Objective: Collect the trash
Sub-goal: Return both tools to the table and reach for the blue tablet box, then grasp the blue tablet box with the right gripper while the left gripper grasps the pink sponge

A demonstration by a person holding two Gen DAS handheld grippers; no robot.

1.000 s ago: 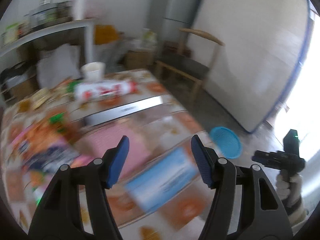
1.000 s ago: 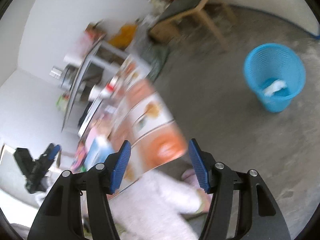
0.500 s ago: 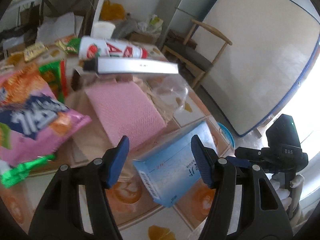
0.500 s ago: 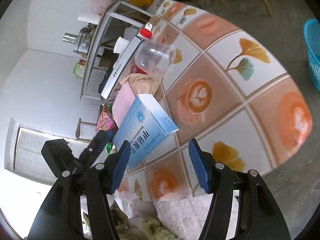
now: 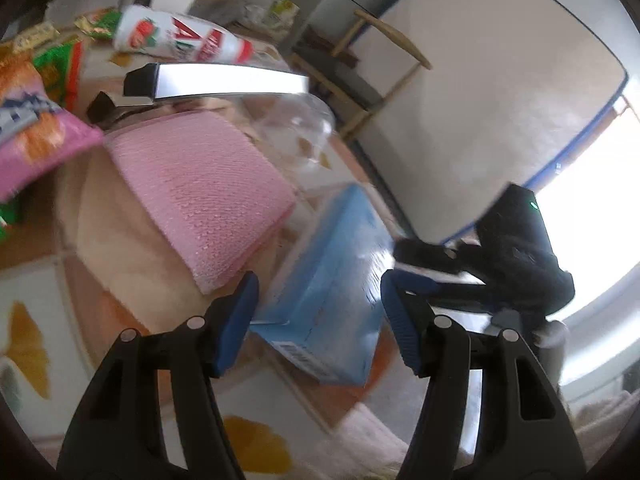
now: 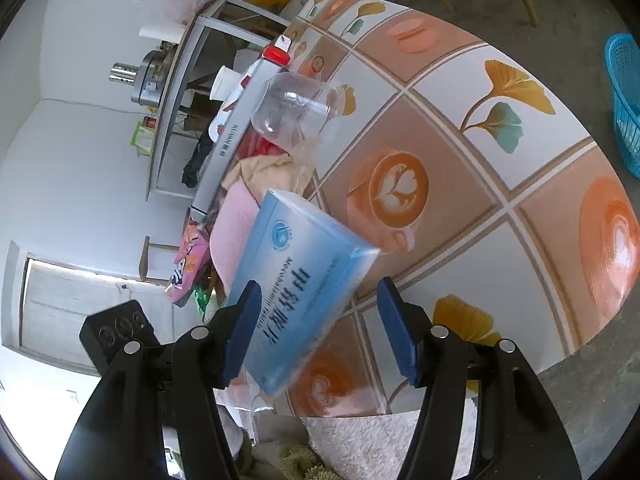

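Note:
A light blue cardboard box (image 5: 332, 292) lies at the near corner of the patterned table (image 6: 460, 152); it also shows in the right wrist view (image 6: 300, 280). My left gripper (image 5: 320, 320) is open, its blue fingers on either side of the box's near end. My right gripper (image 6: 316, 328) is open too, and the box lies between its fingers. Behind the box lie a pink padded mailer (image 5: 200, 192), a clear plastic bottle (image 6: 296, 108), a silver bar-shaped box (image 5: 224, 84), a strawberry-print bottle (image 5: 180, 40) and snack bags (image 5: 32, 120).
A blue waste basket (image 6: 624, 104) stands on the concrete floor to the right of the table. A wooden chair (image 5: 372, 52) and a leaning white board (image 5: 500, 100) stand beyond the table. A grey shelf rack (image 6: 176, 92) stands behind it.
Both grippers have closed in on the blue box from opposite sides; it now sits between both pairs of fingers. A second ago the right gripper faced the floor and basket.

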